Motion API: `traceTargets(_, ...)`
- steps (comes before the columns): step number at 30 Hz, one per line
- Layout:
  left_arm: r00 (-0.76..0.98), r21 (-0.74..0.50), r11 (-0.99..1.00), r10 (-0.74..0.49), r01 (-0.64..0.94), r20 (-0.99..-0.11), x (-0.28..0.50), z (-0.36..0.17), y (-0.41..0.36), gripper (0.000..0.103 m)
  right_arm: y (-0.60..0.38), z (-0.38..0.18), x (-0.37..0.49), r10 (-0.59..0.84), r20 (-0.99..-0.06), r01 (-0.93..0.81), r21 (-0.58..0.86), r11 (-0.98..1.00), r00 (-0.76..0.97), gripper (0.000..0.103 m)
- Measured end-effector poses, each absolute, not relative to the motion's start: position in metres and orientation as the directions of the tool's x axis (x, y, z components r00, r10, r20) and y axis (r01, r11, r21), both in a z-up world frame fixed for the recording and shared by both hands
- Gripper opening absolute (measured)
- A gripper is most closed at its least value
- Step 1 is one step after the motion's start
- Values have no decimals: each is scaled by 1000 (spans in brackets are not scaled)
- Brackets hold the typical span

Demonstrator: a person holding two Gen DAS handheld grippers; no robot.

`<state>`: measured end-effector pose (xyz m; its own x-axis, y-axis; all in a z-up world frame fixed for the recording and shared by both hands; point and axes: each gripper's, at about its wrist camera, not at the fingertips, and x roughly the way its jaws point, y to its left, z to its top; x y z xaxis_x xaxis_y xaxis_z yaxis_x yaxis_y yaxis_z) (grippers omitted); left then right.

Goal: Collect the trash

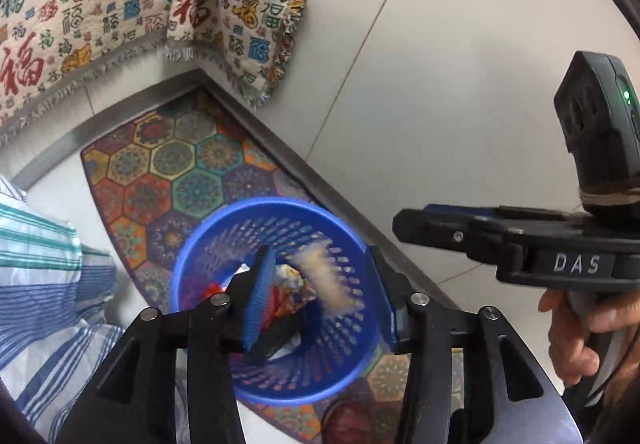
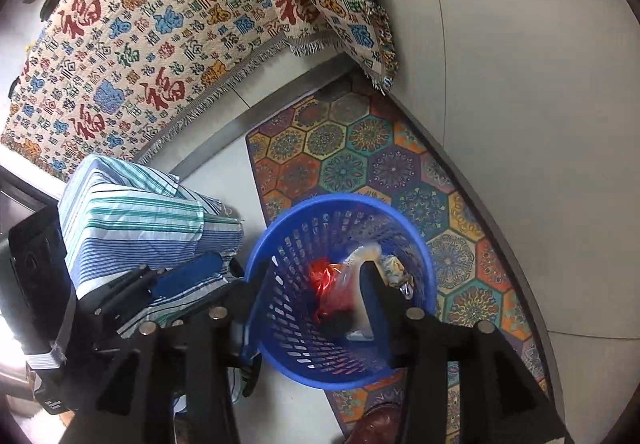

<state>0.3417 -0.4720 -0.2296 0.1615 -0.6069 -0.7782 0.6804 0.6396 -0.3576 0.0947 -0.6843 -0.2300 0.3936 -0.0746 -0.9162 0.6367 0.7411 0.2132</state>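
Note:
A blue perforated plastic basket [image 1: 192,252] stands on the floor below both grippers; it also shows in the right wrist view [image 2: 280,244]. Crumpled wrappers [image 1: 290,284] lie inside it, red, white and black. A pale blurred piece [image 1: 328,276] is in mid-air inside the basket, between the fingers of my left gripper [image 1: 320,292], which is open and empty above the basket. The pale piece [image 2: 362,256] and a red wrapper [image 2: 324,280] show in the right wrist view. My right gripper [image 2: 316,304] is open and empty over the basket. The right gripper's body [image 1: 520,244] shows at the right.
The basket sits on a colourful hexagon-patterned mat [image 1: 180,172] on white floor tiles [image 1: 440,84]. A fringed cloth with Chinese characters [image 2: 160,44] hangs behind. A blue-and-green striped cloth [image 2: 140,216] covers something at the left. A brown shoe [image 2: 376,424] is at the bottom.

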Motion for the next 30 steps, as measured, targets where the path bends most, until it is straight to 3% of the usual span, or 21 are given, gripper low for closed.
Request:
traceTargets(1, 174, -355, 647, -607, 674, -775, 341, -227, -469, 58, -684, -229, 95, -78, -918, 636, 206, 744, 389, 46)
traceTargets(3, 216, -328, 676, -589, 660, -778, 335, -218, -462, 77, -680, -223, 92, -117, -920, 642, 165, 749, 373, 49)
traceTargets(6, 266, -280, 696, -566, 661, -780, 319, -192, -447, 89, -668, -206, 79, -169, -912, 654, 130, 745, 373, 57)
traceTargets(9, 298, -245, 705, -552, 665, -779, 296, -163, -427, 102, -647, -181, 53, -228, -900, 678, 95, 729, 372, 77)
traceTargets(15, 374, -157, 750, -486, 642, -790, 235, -124, -385, 103, -582, -125, -4, -373, -835, 686, 8, 727, 405, 94)
traceTargets(16, 398, -134, 764, -467, 632, -790, 224, -120, -378, 103, -568, -119, -13, -401, -821, 687, -15, 726, 406, 102)
traceTargets(21, 431, -125, 786, -455, 605, -779, 188, -107, -353, 103, -516, -108, -42, -515, -755, 696, -110, 710, 406, 103)
traceTargets(30, 527, -55, 862, -357, 504, -771, 175, -100, -341, 103, -496, -102, -43, -480, -750, 615, -125, 779, 455, 103)
